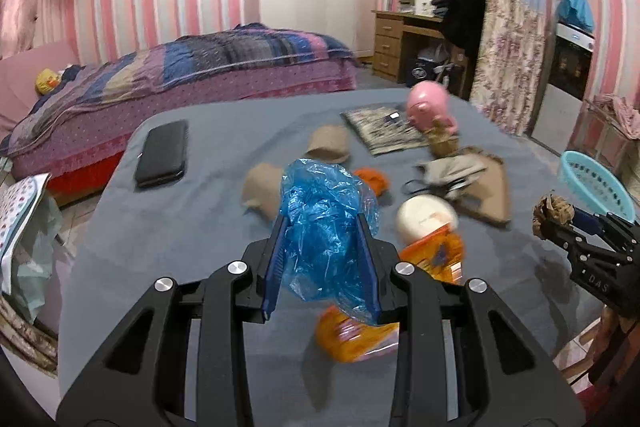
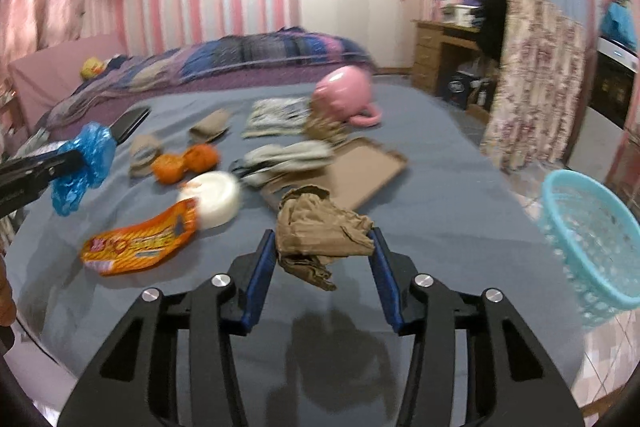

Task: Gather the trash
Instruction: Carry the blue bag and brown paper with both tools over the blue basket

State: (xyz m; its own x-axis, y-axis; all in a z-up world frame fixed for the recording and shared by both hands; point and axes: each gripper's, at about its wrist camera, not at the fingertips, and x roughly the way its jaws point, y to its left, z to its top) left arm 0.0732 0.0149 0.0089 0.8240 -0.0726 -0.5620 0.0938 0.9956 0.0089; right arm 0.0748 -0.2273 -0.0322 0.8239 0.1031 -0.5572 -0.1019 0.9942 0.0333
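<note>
Two pieces are lifted off the grey table [image 2: 460,219]: the left gripper [image 1: 322,259] clenches a crumpled blue plastic bag [image 1: 326,223], the right gripper [image 2: 324,259] a wad of brown paper [image 2: 320,231]. Neither has reached the turquoise mesh basket [image 2: 588,239] at the table's right edge, and an orange snack wrapper [image 2: 140,243] and orange peels [image 2: 186,163] remain to collect.

Bare cloth [image 2: 460,227] seemingly lies open toward the basket [image 2: 592,247].

Crinkled blue plastic bag [image 1: 326,223] between blue-padded black left gripper [image 1: 322,227]; brown crumpled paper [image 2: 320,235] in matching right gripper [image 2: 323,243]. Grey cloth over worktop [image 2: 440,227]; orange wrapper [image 2: 140,243], pink mug [image 2: 344,95], turquoise lattice basket [image 2: 592,243]; pink-and-white striped walls [image 1: 172,3].
</note>
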